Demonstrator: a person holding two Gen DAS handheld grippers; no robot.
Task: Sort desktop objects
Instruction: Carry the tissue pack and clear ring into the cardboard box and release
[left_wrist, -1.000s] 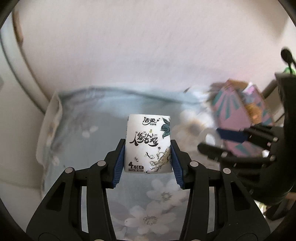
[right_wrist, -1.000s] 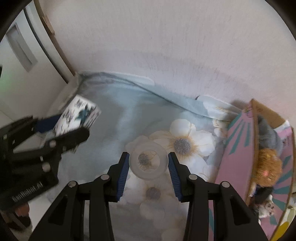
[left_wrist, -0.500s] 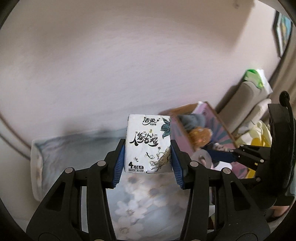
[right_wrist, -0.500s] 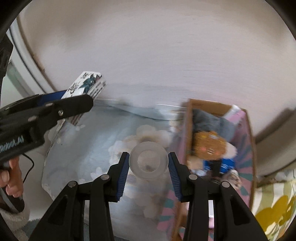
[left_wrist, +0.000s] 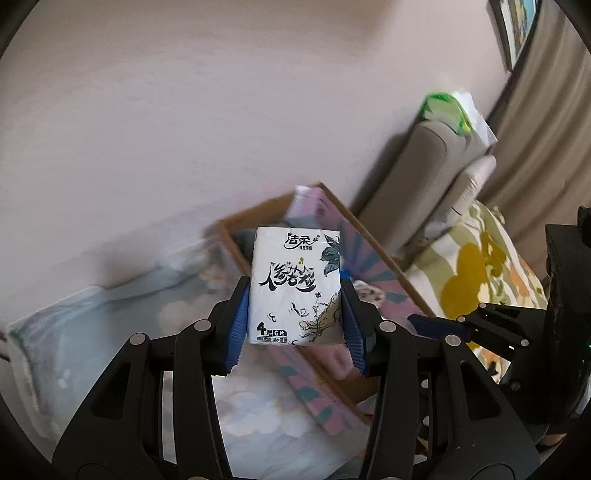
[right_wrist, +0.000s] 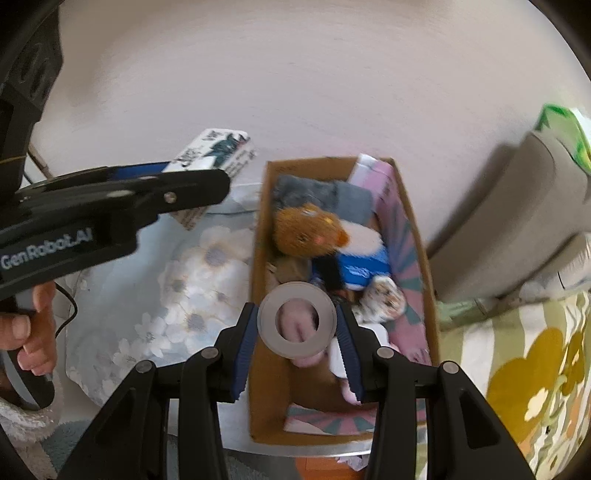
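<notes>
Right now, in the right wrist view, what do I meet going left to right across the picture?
Hand on the left tongs' handle → tissue pack → floral cloth → tape roll in the right tongs → cardboard box → grey sofa

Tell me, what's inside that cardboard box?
The cardboard box holds an orange plush toy, a grey fabric bundle and a blue-and-white item. The tape roll in the right gripper hides part of the rest.
</notes>
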